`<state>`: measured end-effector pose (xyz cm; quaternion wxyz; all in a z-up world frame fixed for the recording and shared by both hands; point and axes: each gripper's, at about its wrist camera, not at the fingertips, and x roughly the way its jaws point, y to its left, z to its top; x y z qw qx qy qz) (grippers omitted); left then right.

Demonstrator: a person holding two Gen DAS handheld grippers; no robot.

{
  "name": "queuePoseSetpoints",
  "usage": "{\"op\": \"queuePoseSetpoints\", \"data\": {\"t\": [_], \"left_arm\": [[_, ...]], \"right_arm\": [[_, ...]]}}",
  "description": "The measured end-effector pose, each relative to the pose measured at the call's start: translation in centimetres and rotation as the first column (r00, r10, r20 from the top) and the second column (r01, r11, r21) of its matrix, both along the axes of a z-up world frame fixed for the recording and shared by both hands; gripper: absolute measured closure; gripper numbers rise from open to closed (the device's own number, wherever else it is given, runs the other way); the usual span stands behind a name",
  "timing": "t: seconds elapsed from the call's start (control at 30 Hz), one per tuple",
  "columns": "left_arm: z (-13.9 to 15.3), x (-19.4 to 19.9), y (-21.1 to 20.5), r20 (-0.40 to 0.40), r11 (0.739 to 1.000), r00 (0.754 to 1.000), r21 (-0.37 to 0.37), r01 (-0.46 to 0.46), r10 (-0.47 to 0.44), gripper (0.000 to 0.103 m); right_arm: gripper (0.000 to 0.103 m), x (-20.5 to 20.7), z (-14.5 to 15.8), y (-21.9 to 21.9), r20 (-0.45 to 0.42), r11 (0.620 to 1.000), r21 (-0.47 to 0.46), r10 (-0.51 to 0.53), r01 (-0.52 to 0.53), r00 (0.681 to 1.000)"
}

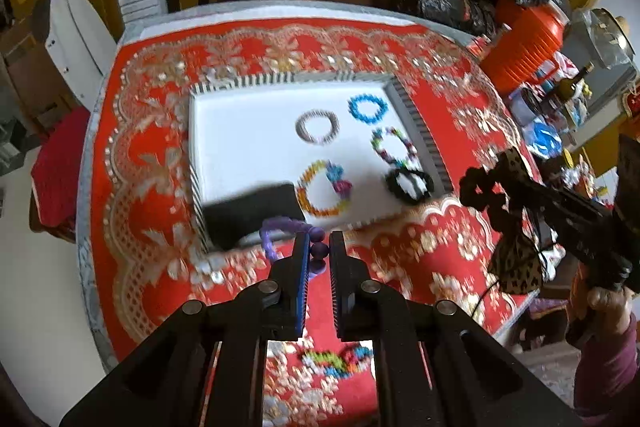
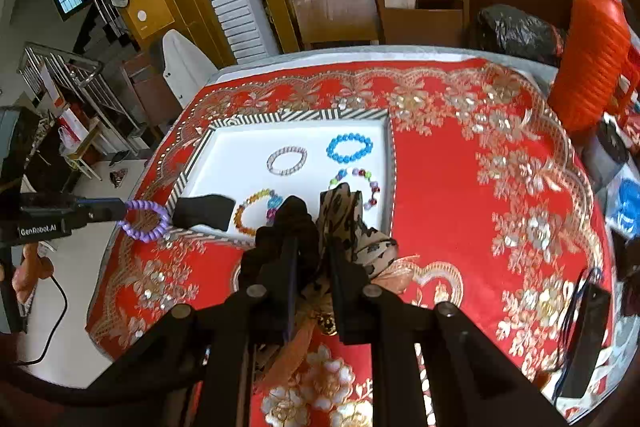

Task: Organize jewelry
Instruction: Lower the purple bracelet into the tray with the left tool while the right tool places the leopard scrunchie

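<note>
My left gripper (image 1: 320, 245) is shut on a purple bead bracelet (image 1: 276, 231), held above the near rim of the white tray (image 1: 248, 131). In the right wrist view that bracelet (image 2: 146, 221) hangs from the left gripper (image 2: 120, 213) at the tray's left corner. My right gripper (image 2: 314, 231) is shut on a black scrunchie (image 2: 294, 219) and a leopard-print fabric band (image 2: 344, 215), lifted over the red cloth. In the tray (image 2: 224, 163) lie a silver bracelet (image 1: 318, 127), a blue one (image 1: 368, 107), a mixed-bead one (image 1: 394, 147), a black one (image 1: 410, 185), an orange-yellow one (image 1: 322, 193) and a black pad (image 1: 252, 215).
A red and gold tablecloth (image 2: 460, 195) covers the table. A colourful bracelet (image 1: 336, 361) lies on it under my left gripper. An orange ribbed stack (image 2: 592, 67) and black bags (image 2: 516, 31) stand at the far right, wooden chairs (image 2: 420, 11) behind. A black object (image 2: 584, 339) lies near the right edge.
</note>
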<state>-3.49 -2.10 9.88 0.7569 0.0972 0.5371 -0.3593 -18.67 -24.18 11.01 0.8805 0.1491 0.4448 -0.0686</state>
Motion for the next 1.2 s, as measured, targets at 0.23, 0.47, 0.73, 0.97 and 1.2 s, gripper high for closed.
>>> {"op": "queuePoseSetpoints", "data": {"t": [0.23,0.47,0.73,0.97,1.2], "left_arm": [[-0.2,3.3,-1.8,0.046,0.999,0.998,0.025,-0.047,0.046,0.103],[-1.0,5.5,-3.5,0.085,0.995,0.994,0.072,-0.069,0.063,0.103],[-2.7,8.4,-4.7,0.065,0.989,0.993,0.108,-0.101,0.094,0.103],[-5.0,11.1,-5.1,0.039,0.980,0.990,0.139,-0.140,0.135,0.103],[-9.3,13.8,-2.9,-0.040,0.950,0.966,0.195,-0.243,0.255,0.103]], "right_arm": [[0.088,3.7,0.9,-0.1,0.007,0.999,-0.023,0.034,-0.034,0.999],[0.088,7.6,0.7,-0.2,-0.005,0.997,-0.031,0.067,-0.067,0.998],[0.088,12.2,-1.0,-0.1,-0.037,0.994,-0.011,0.107,-0.108,0.994],[0.088,16.9,-3.4,0.2,-0.080,0.989,0.019,0.145,-0.143,0.986],[0.088,22.1,-7.1,1.0,-0.120,0.981,0.082,0.184,-0.175,0.976]]}}
